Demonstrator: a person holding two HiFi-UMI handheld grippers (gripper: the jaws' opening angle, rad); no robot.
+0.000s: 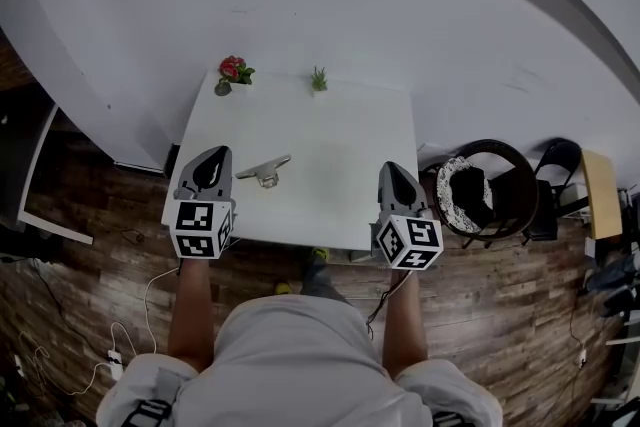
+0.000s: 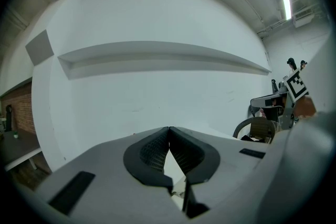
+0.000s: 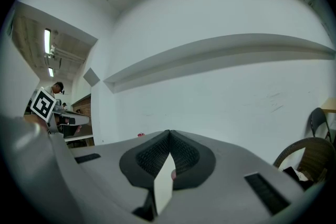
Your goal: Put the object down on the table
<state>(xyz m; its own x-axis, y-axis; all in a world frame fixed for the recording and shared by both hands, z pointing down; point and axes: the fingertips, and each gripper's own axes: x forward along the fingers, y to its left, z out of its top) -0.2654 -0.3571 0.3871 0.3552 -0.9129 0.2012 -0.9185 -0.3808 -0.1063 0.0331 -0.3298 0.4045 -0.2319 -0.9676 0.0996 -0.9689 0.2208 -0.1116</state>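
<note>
Lying on the white table (image 1: 330, 130), the object (image 1: 264, 171) is a small grey piece with a long flat top, in the table's near-left part. Its finer shape is too small to tell. Nothing grips it.

The left gripper (image 1: 219, 153) is over the table's near-left corner, pointing toward the table's far side, and it is apart from the object. The left gripper view shows its jaws closed, the ribbed pads (image 2: 152, 152) meeting at the tips with nothing between them.

The right gripper (image 1: 389, 169) is over the table's near-right corner and also points toward the far side. Its jaws are closed tip to tip as well, and they are empty. Each gripper's marker cube (image 1: 202, 228) overhangs the table's near edge.

Two small plants stand at the table's far edge. A red flower (image 1: 232, 70) is at the far-left corner, and a green plant (image 1: 318, 78) is near the middle of that edge. A round chair (image 1: 480, 185) stands off the table's right side, on the wood floor (image 1: 90, 285).
</note>
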